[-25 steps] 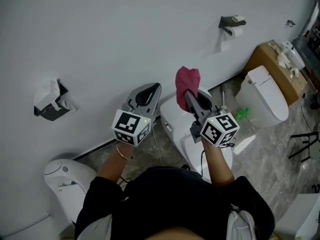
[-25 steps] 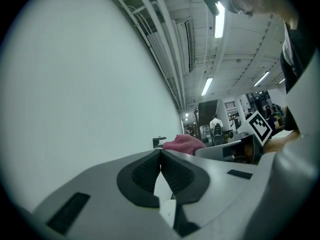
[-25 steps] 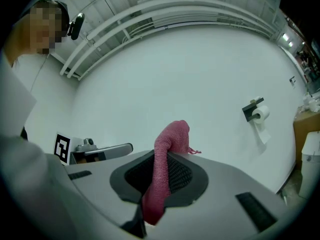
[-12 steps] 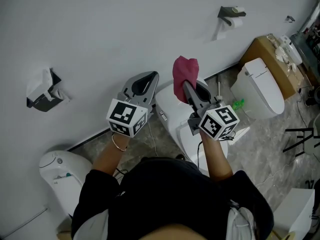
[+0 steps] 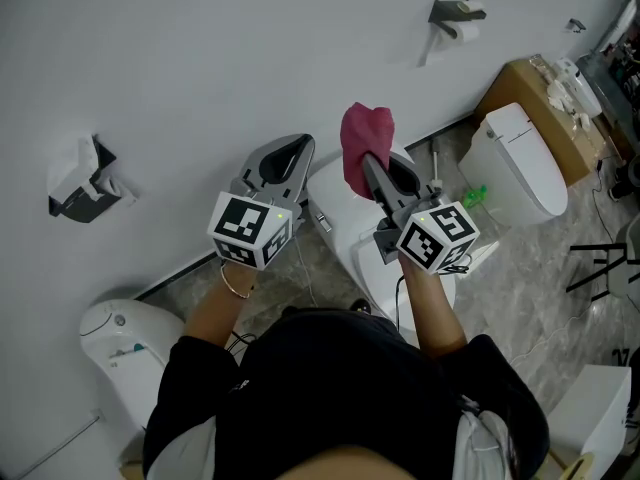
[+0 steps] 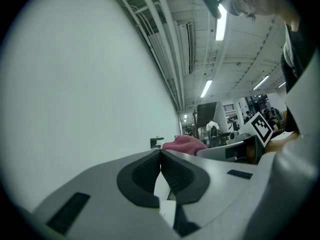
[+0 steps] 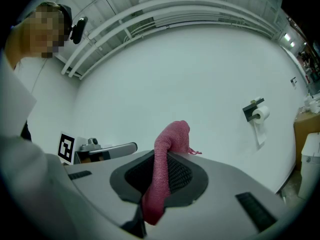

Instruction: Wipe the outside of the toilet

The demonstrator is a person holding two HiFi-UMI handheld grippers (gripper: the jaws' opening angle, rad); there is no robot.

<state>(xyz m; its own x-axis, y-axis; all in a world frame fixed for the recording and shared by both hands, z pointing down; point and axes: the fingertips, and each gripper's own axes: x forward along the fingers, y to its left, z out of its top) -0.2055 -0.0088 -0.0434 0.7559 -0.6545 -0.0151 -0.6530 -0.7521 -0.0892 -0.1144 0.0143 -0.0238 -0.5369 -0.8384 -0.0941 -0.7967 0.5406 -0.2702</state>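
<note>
In the head view, the white toilet (image 5: 345,243) stands against the wall below both grippers. My right gripper (image 5: 366,160) is shut on a pink cloth (image 5: 365,140) that sticks up past its tips, held above the toilet's back. The right gripper view shows the cloth (image 7: 167,166) pinched between the dark pads and drooping over the right gripper (image 7: 161,159). My left gripper (image 5: 297,148) hovers to the left of the cloth, shut with nothing in it. In the left gripper view, the left gripper (image 6: 161,153) has its pads touching, and the cloth (image 6: 184,144) shows beyond.
A second toilet (image 5: 525,168) and a cardboard box (image 5: 535,103) are at the right, and a third toilet (image 5: 125,353) at the lower left. A toilet roll holder (image 5: 455,13) and a tissue dispenser (image 5: 85,183) hang on the white wall. A small green object (image 5: 478,198) lies on the floor.
Both grippers and the pink cloth have shifted slightly up and to the left in the head view. Neither grip has changed.
</note>
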